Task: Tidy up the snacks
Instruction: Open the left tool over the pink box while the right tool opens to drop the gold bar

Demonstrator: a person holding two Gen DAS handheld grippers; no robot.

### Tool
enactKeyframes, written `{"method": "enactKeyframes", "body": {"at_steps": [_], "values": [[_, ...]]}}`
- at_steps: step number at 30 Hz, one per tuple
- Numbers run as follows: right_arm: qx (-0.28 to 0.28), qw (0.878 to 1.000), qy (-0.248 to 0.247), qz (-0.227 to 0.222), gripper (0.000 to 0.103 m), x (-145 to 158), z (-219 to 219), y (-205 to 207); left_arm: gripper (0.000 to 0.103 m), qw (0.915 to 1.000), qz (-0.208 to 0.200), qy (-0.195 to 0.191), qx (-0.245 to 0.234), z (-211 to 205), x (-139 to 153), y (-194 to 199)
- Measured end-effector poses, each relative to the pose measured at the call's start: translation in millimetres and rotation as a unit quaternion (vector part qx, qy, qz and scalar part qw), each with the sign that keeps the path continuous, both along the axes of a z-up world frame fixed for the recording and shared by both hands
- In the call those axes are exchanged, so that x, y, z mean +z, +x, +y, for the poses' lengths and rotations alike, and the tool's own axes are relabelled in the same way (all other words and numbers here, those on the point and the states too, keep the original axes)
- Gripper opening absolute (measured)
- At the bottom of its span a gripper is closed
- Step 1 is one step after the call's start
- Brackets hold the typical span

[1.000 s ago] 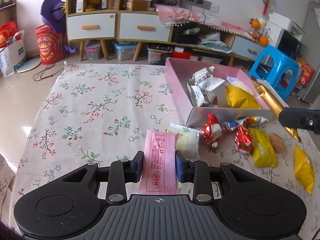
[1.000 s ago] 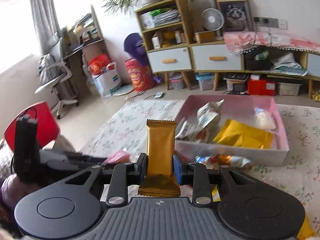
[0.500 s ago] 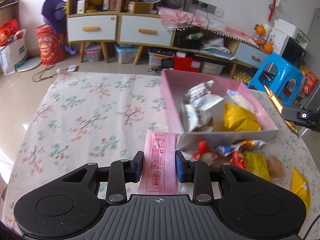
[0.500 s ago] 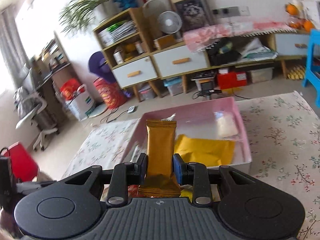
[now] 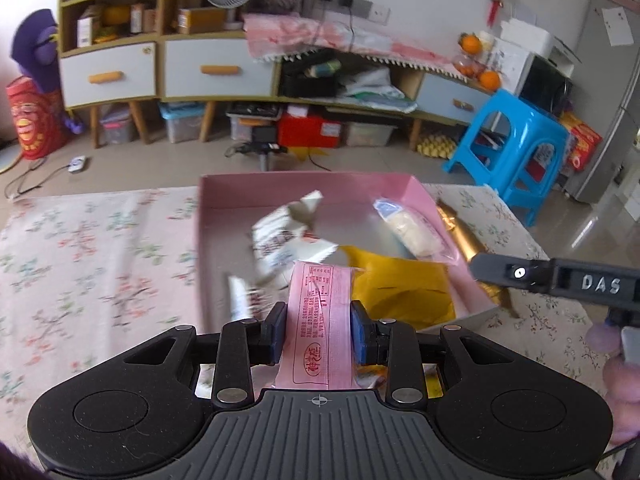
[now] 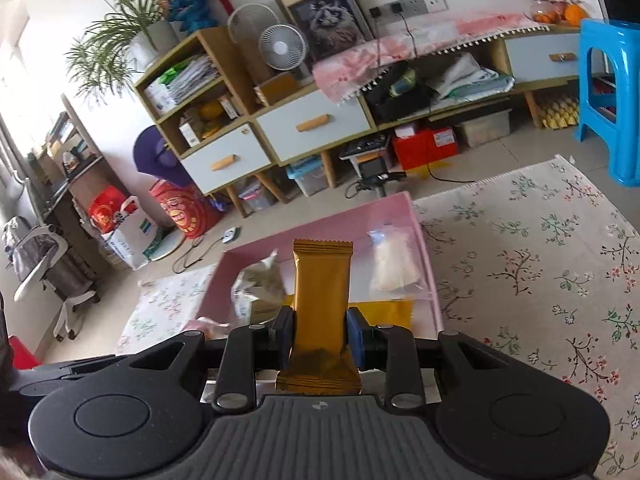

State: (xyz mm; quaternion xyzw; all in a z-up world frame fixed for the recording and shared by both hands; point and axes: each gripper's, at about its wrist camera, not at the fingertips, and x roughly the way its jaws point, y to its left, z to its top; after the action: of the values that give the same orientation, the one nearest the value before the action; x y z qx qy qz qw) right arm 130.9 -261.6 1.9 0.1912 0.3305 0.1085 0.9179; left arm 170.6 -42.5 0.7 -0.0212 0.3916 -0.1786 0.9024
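Observation:
My left gripper (image 5: 319, 332) is shut on a pink snack packet (image 5: 320, 320) and holds it over the near side of the pink box (image 5: 304, 184). The box holds white wrappers (image 5: 288, 240), a yellow bag (image 5: 400, 288) and a clear bag of pale snack (image 5: 412, 228). My right gripper (image 6: 320, 332) is shut on a gold snack bar (image 6: 322, 292) above the same pink box (image 6: 320, 224). The right gripper also shows in the left wrist view (image 5: 556, 276) at the box's right wall, with the gold bar (image 5: 460, 236) sticking out.
The box sits on a floral tablecloth (image 5: 100, 248) that also shows in the right wrist view (image 6: 540, 264). A blue stool (image 5: 516, 144) stands past the table's far right corner. Cabinets with drawers (image 5: 160, 68) line the back wall.
Both grippers have moved forward over the pink box with their packets still held. The loose snacks in front of the box have dropped out of the left wrist view.

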Motion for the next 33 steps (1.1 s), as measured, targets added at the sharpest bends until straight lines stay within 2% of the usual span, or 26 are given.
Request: {"method": "enactKeyframes", "body": {"at_steps": [5,13,24,27,31,33], "values": [[-0.016,1.0,-0.024,0.008,0.018,-10.0,-6.5,11.4,0.029,0.9997,-0.001,0.023,-0.002,-23.2,-10.3,16.7],[-0.03,0.997,-0.066,0.018,0.018,-22.2,-12.0,19.0,0.029,0.9987,-0.008,0.047,0.017,-34.0,-22.1,39.1],[-0.028,0.994,-0.102,0.005,0.017,-26.1,-9.0,25.2,0.032,0.9974,-0.03,0.053,0.039,-44.0,-23.0,58.6],[-0.027,0.994,-0.103,0.004,0.02,-24.6,-8.0,24.3,0.033,0.9978,-0.023,0.047,0.041,-42.0,-22.3,60.9],[-0.021,0.995,-0.094,0.003,0.035,-20.4,-8.5,22.9,0.051,0.9981,-0.024,0.042,0.038,-35.5,-20.1,55.9],[-0.019,0.996,-0.092,0.001,0.043,-18.0,-7.5,22.0,0.053,0.9982,-0.026,0.039,0.037,-31.8,-17.4,51.4]]}}
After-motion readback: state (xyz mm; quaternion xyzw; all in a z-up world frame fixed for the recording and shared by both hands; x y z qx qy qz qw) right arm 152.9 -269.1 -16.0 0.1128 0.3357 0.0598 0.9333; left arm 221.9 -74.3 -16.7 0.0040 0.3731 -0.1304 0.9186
